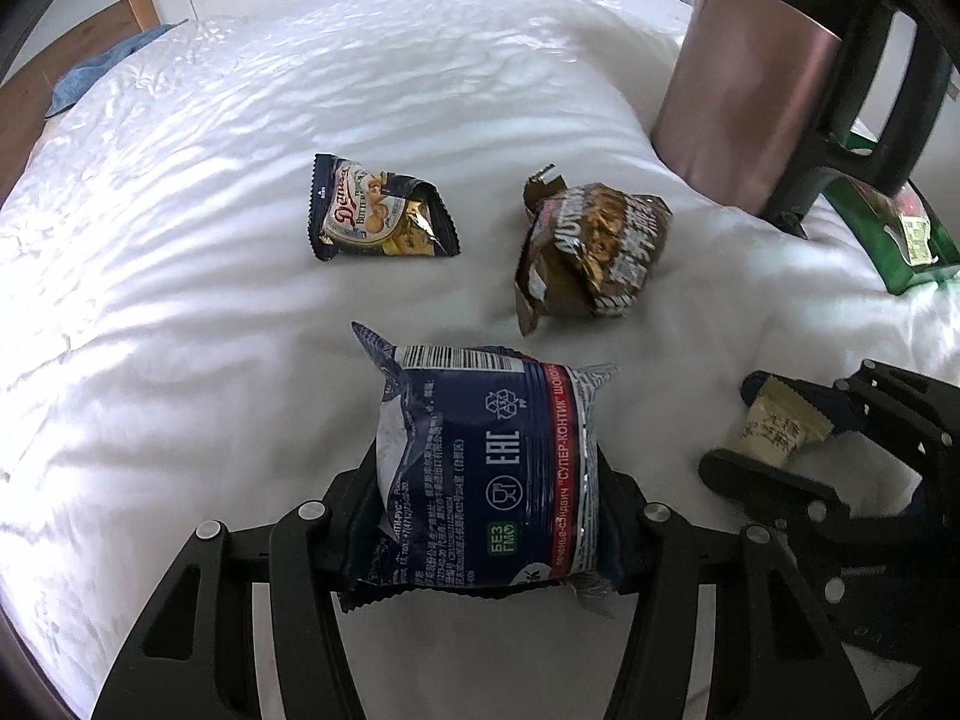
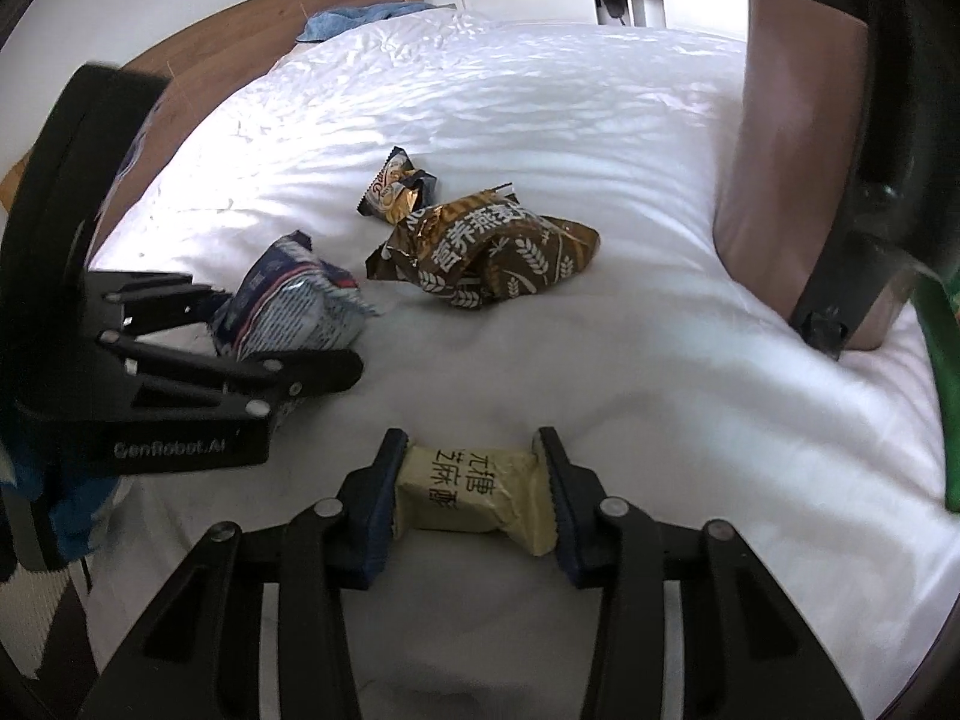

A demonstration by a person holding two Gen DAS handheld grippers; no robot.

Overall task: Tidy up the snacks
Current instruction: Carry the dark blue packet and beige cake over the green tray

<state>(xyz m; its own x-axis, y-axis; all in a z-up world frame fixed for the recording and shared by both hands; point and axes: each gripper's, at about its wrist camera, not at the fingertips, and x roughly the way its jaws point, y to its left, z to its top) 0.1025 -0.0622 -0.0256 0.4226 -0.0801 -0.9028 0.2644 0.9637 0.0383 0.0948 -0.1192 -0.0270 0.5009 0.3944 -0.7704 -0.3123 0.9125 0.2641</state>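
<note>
My left gripper is shut on a dark blue biscuit packet with Russian print, held just above the white bed sheet. It also shows in the right wrist view. My right gripper is shut on a small cream candy packet with Chinese characters, low over the sheet; it appears in the left wrist view. A dark butter-cookie packet and a crumpled brown oat snack bag lie on the sheet beyond, also in the right wrist view, the cookie packet behind the brown bag.
A tall pinkish-brown container with a black handle stands at the right, also in the right wrist view. A green packet lies beside it. A blue cloth lies at the bed's far edge by the wooden frame.
</note>
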